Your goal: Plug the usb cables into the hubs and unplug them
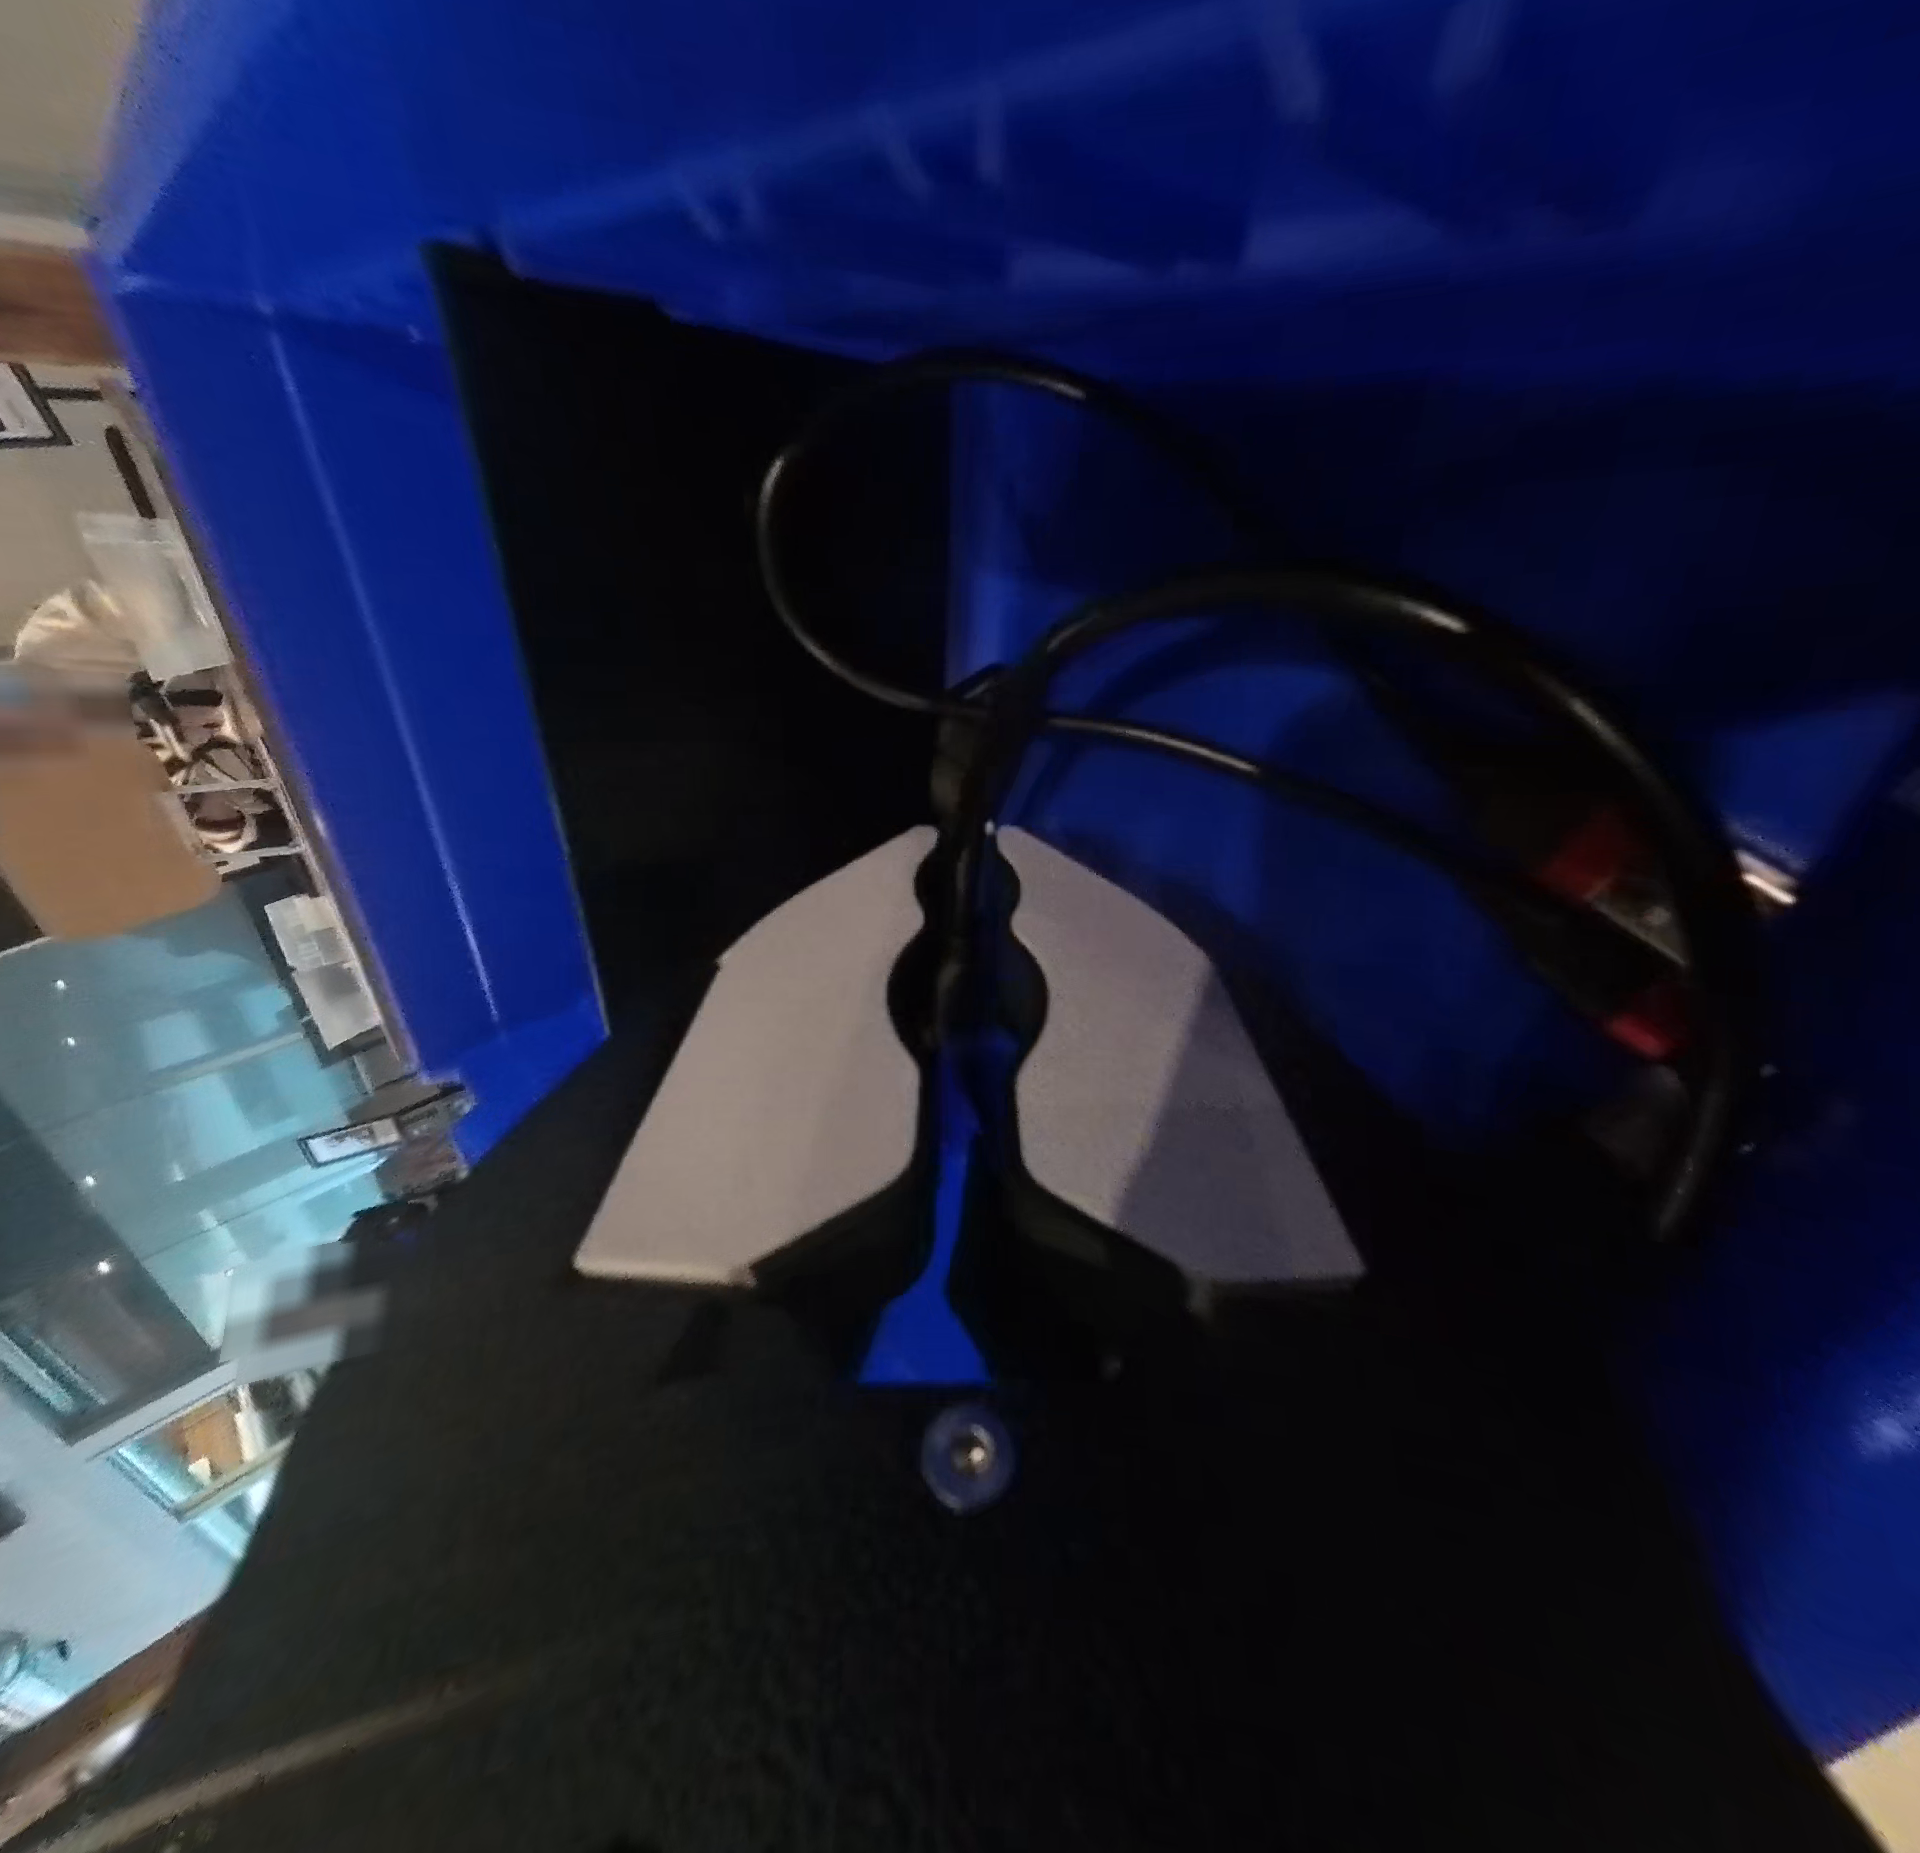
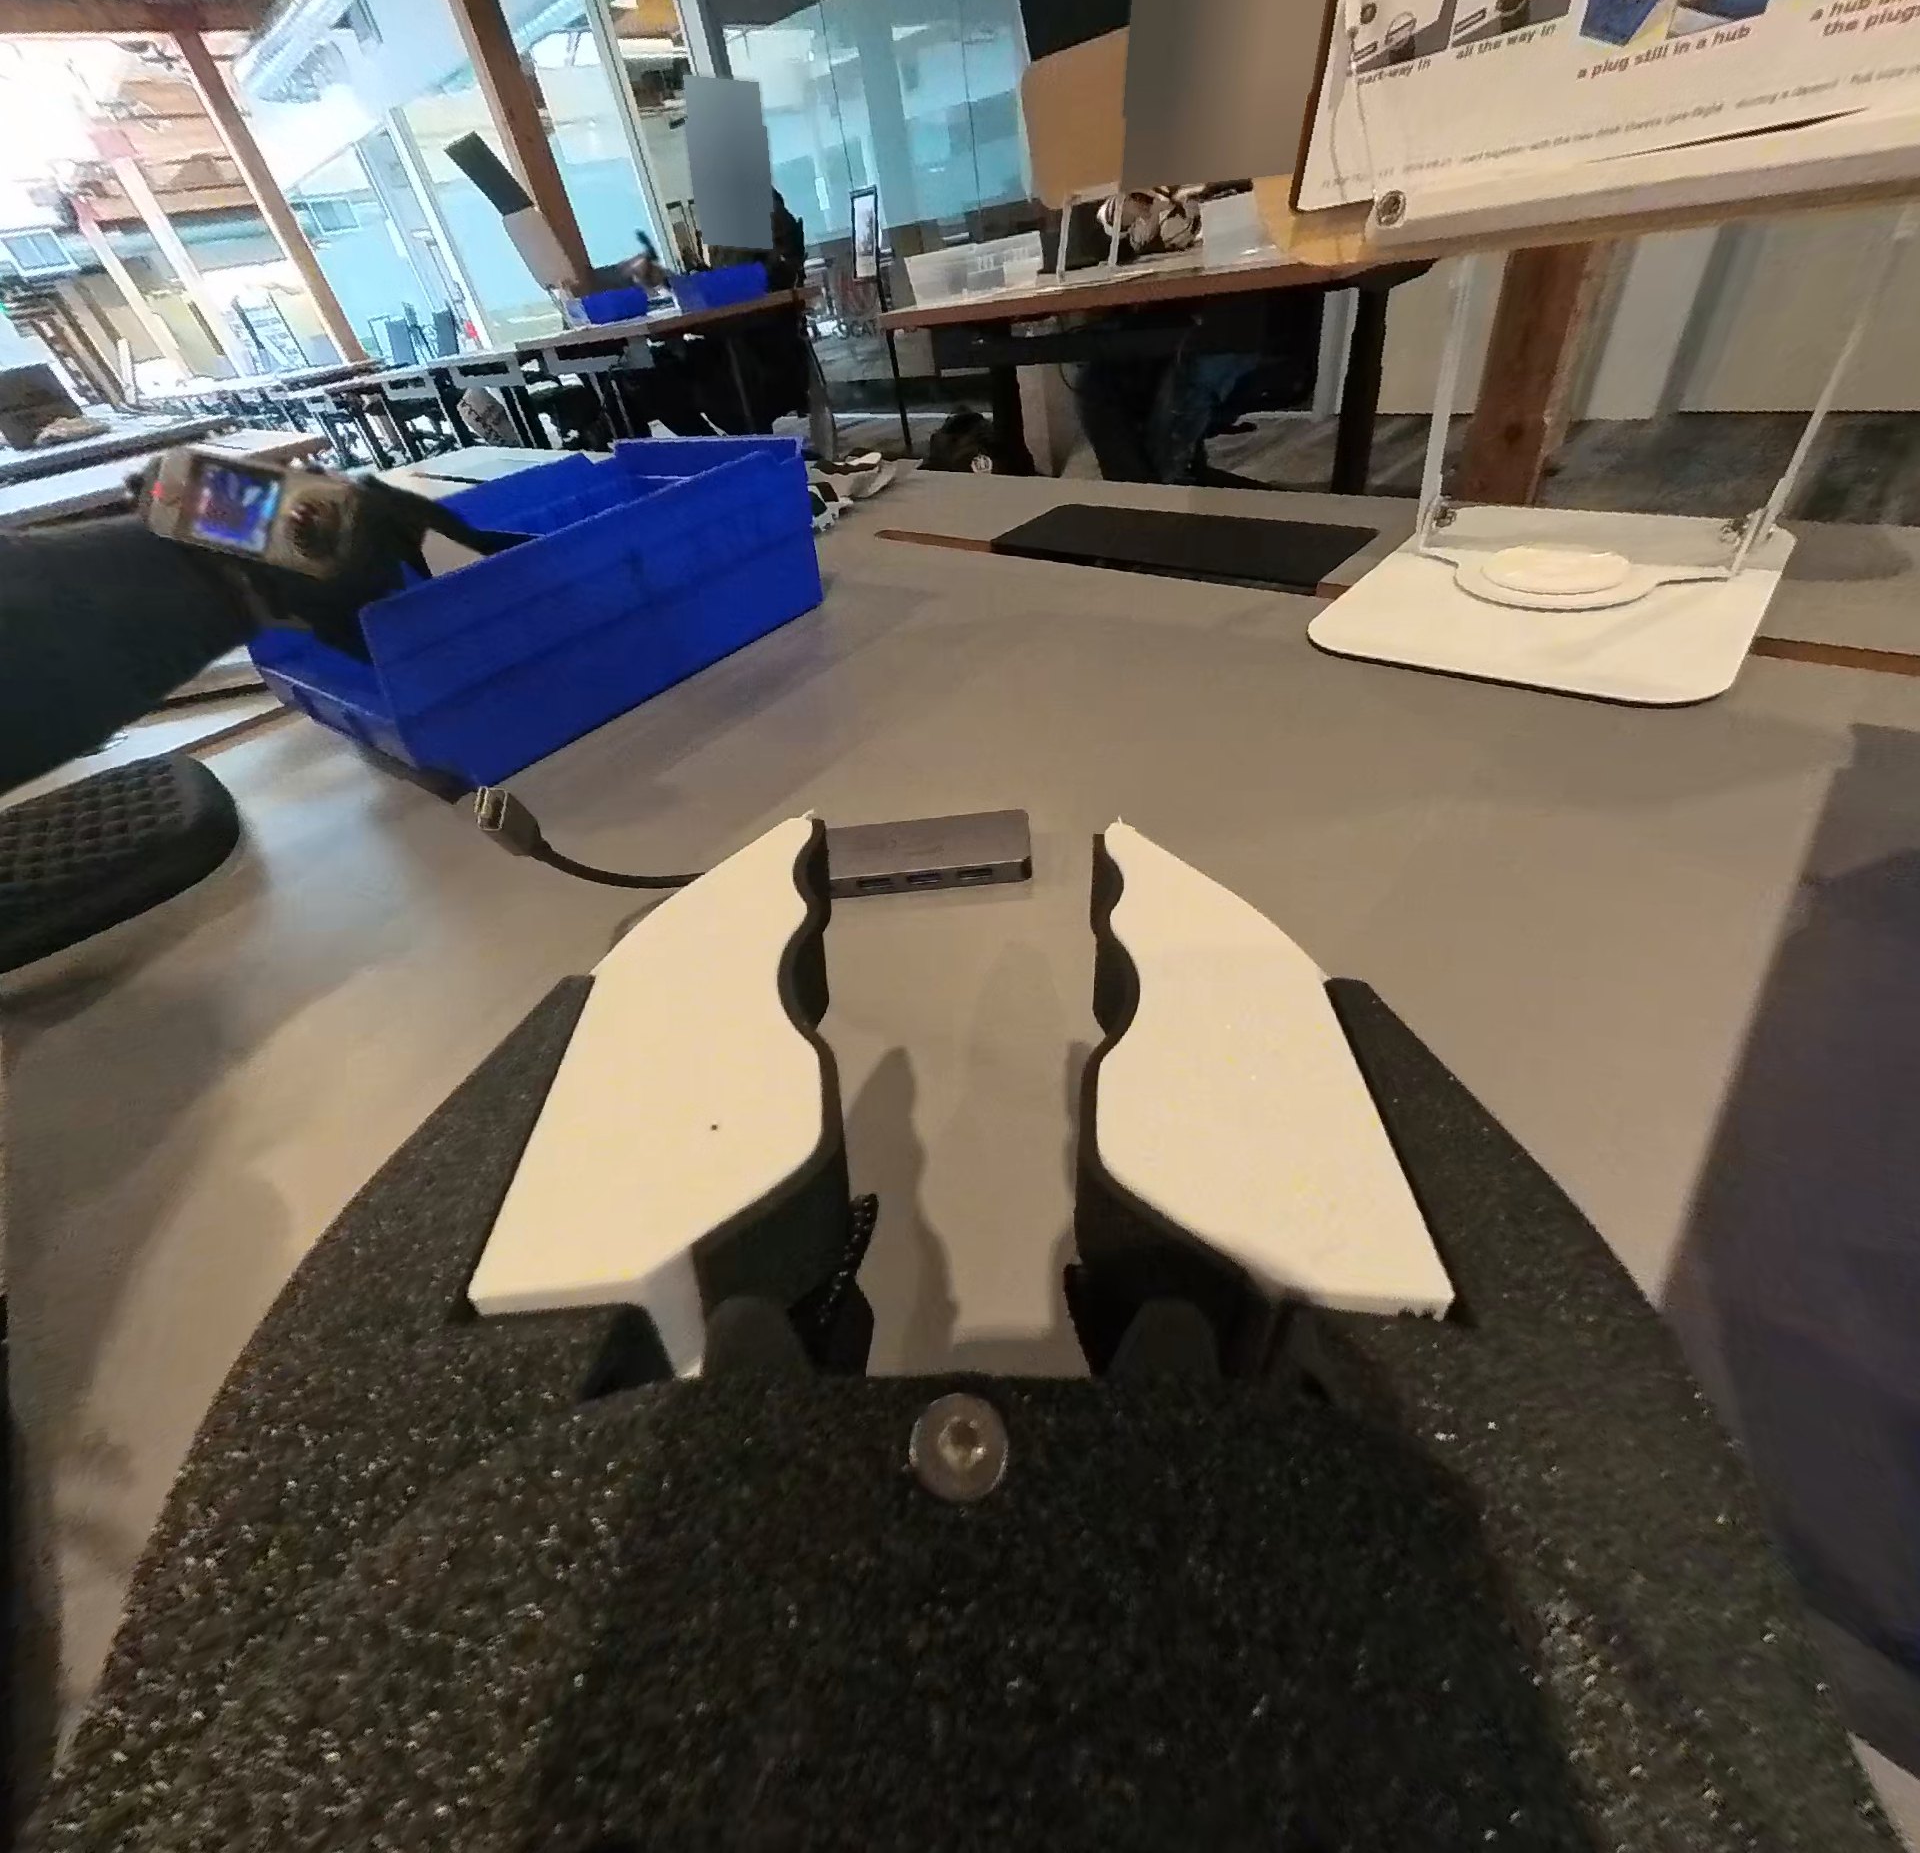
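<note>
In the left wrist view my left gripper [image 1: 961, 847] is inside the blue bin [image 1: 727, 193], shut on a black USB cable [image 1: 1351, 608] that loops up and to the right. Red-and-black plugs [image 1: 1600, 920] lie at the right in the bin. In the right wrist view my right gripper [image 2: 956, 847] is open and empty, low over the grey table, with a grey USB hub [image 2: 930, 853] lying just beyond its fingertips. The hub's short black lead ends in a plug [image 2: 497, 811] to the left. The left gripper [image 2: 239, 515] shows at far left, reaching into the blue bin [image 2: 582, 598].
A white stand base with a clear frame [image 2: 1558, 608] sits at the back right, holding an instruction sheet [image 2: 1621, 47] above. A black pad [image 2: 1184, 541] lies at the table's far edge. A black mesh seat [image 2: 104, 847] is at the left. A dark mat [image 2: 1849, 1076] lies at right.
</note>
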A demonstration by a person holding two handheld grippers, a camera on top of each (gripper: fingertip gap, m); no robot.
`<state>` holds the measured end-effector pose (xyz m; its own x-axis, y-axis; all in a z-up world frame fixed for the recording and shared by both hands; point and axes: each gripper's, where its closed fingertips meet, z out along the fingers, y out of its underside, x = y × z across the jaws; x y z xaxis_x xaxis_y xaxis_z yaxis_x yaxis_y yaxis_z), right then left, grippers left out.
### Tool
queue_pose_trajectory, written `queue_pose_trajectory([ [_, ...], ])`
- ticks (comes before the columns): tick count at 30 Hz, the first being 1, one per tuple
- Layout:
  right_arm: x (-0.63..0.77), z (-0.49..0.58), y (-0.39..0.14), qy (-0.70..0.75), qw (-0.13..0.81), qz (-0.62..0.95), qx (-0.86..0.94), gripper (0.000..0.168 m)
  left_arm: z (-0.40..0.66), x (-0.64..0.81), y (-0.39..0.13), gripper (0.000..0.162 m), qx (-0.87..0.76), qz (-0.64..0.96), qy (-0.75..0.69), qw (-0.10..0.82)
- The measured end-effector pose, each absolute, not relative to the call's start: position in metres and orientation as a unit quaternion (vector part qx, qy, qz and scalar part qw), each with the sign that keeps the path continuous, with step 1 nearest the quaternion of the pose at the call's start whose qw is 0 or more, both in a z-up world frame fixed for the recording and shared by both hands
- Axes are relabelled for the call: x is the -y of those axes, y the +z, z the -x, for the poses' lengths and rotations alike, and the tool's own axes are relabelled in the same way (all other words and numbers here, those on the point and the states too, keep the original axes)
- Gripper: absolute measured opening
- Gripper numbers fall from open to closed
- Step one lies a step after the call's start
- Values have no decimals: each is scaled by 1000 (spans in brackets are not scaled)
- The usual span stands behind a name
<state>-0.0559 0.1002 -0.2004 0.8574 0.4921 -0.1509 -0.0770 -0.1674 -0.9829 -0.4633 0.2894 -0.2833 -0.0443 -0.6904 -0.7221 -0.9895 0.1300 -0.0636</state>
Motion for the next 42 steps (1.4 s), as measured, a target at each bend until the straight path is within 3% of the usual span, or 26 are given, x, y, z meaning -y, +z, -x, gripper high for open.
queue_pose_trajectory([
  [6, -100, 55, -199, 236, 629, 728, 137, 46, 468, -285, -229, 5, -606, 647, 208, 414],
  [17, -100, 58, -200, 240, 625, 730, 140, 45, 504, -267, -42, 5, -389, 604, 305, 625],
  [22, -100, 58, -200, 241, 625, 730, 140, 45, 468, -256, 3, 5, -376, 602, 214, 671],
  [26, -100, 58, -200, 239, 626, 729, 140, 44, 398, -235, 4, 5, -439, 594, 86, 668],
  [31, -100, 58, -200, 241, 628, 726, 144, 45, 289, -195, -47, 5, -562, 553, -19, 615],
  [38, -96, 72, -194, 253, 640, 701, 188, 45, 192, -183, -109, 5, -602, 501, -20, 621],
  [42, -88, 100, -167, 372, 626, 651, 214, 46, 155, -178, -130, 5, -615, 435, 47, 656],
])
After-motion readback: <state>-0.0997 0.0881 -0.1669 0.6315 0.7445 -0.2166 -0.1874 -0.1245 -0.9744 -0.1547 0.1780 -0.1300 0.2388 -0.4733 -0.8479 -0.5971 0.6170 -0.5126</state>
